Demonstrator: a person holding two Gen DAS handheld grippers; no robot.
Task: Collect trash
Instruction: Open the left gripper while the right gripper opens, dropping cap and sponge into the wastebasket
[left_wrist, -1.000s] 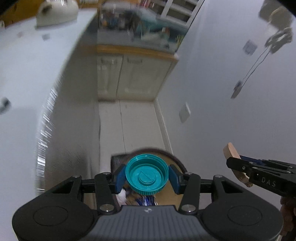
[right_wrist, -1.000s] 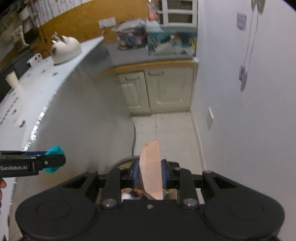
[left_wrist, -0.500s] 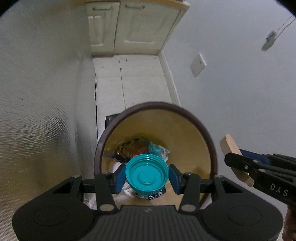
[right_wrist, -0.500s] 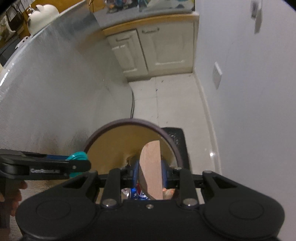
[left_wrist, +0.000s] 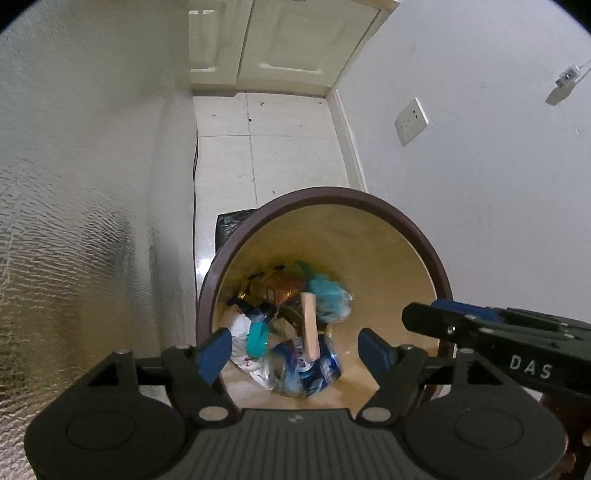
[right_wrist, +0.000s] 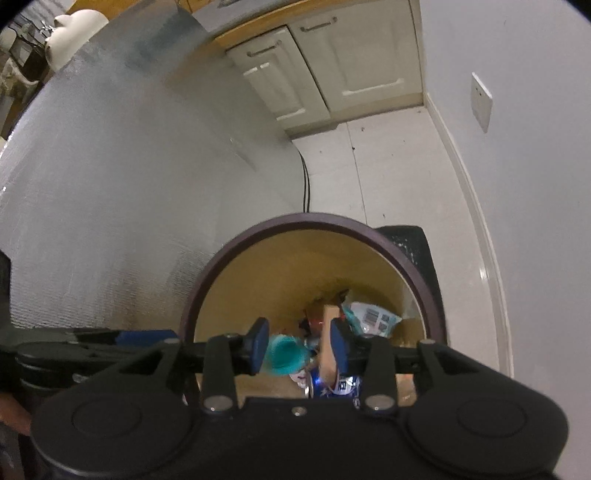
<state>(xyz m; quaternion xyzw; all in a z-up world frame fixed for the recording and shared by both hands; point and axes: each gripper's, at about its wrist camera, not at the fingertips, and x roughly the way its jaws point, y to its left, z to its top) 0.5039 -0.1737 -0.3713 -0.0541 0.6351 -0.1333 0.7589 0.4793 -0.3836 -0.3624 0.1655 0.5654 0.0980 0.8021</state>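
Two pieces of trash show from the left wrist, both loose over the bin (left_wrist: 369, 206): one teal lid (left_wrist: 256, 338) and one wood piece (left_wrist: 309, 325), falling or just landed on the wrappers and a blue can (left_wrist: 317, 369) at the bottom. The left gripper (left_wrist: 295, 352) has just been opening; its fingers (left_wrist: 214, 349) stand wide apart with nothing between them. At right the right gripper (left_wrist: 480, 325) reaches over the rim.

From the right wrist, the same lid (right_wrist: 286, 354) appears blurred between the fingers of the right gripper (right_wrist: 299, 345), well below them. These fingers have just been opening too; the wood (right_wrist: 328, 343) lies against the right finger (right_wrist: 340, 343), and whether it is pinched I cannot tell. It looks free.

Both pieces I judge light and stiff. The lid is smooth plastic, best taken across its ribbed edge; the wood is flat, best pinched on its broad faces. Neither seems fragile.
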